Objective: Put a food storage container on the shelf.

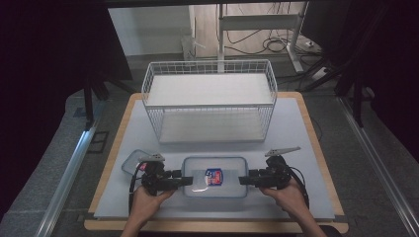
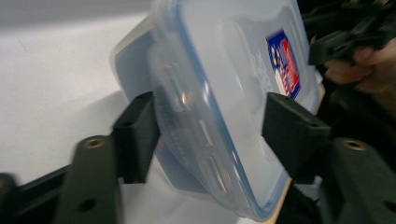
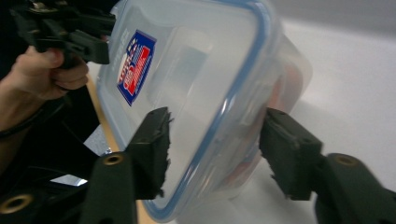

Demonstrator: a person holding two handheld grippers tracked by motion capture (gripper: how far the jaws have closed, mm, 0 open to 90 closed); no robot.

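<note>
High view: a clear box (image 1: 215,176) with a blue-rimmed lid and a label lies flat on the table (image 1: 301,133), near its front edge, in front of a white wire basket (image 1: 209,101). A second lid (image 1: 134,160) lies just beside the box at its left rear corner. The left gripper (image 1: 187,181) meets the box at its left end and the right gripper (image 1: 243,180) at its right end, each held by a hand (image 1: 148,200). Left gripper view: the jaws stand half-way in, straddling the box end; the near jaw touches the box wall, while the far jaw stands over the lid, and contact there cannot be confirmed. The other hand and its gripper appear at the upper right. Right gripper view: the jaws stand about half-way in on either side of the box edge, one at the lid side and one at the base side, both close to the plastic; firm pressure cannot be told.
</note>
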